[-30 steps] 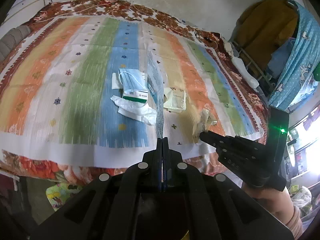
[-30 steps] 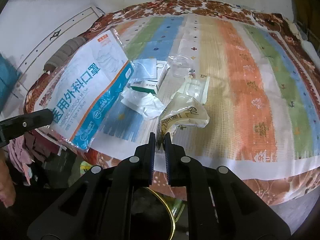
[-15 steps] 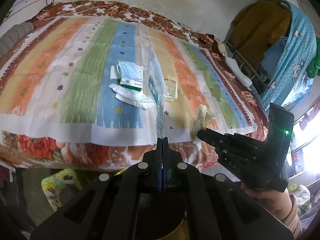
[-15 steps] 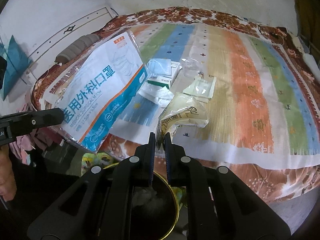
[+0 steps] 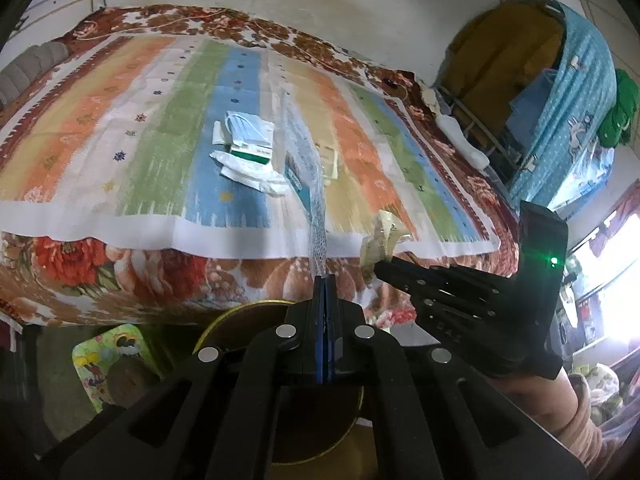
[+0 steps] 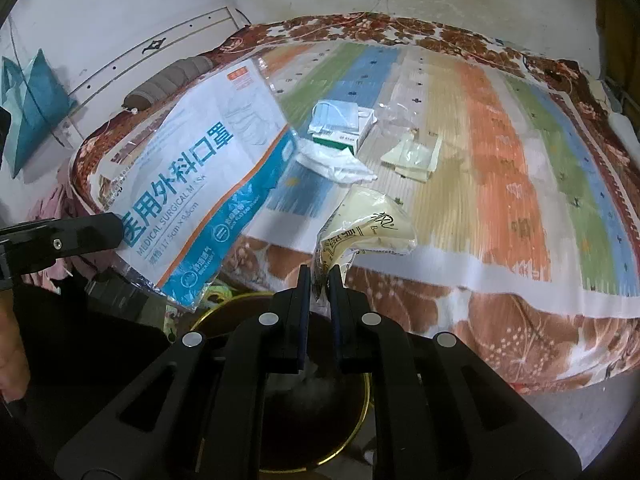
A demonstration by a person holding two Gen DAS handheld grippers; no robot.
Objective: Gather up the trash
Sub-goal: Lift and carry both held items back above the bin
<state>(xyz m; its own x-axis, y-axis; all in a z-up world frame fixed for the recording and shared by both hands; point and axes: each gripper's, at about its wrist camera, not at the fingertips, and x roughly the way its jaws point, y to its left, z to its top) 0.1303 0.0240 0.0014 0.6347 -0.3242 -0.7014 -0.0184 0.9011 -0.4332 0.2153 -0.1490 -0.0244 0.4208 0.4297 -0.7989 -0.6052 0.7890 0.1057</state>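
My left gripper [image 5: 325,278] is shut on the edge of a large white-and-blue surgical mask bag [image 6: 200,184], seen edge-on in the left wrist view [image 5: 308,184]. My right gripper [image 6: 319,276] is shut on a crumpled cream wrapper [image 6: 366,230], also seen in the left wrist view [image 5: 380,236]. Both are held off the bed's front edge, above a dark round bin with a gold rim [image 6: 320,400]. On the striped bedspread [image 6: 500,140] lie a green-and-white box with a blue mask on it [image 6: 340,126], a white tissue [image 6: 336,162] and a flat cream packet [image 6: 414,156].
The bin also shows under my left gripper [image 5: 240,312]. A colourful cartoon-print item [image 5: 108,352] lies on the floor by the bin. A rack with blue cloth [image 5: 568,92] stands right of the bed. A grey pillow [image 6: 168,80] lies at the bed's left end.
Both grippers have pulled back from over the bed to beyond its front edge, carrying the mask bag and the wrapper. The bin has come into view below them.
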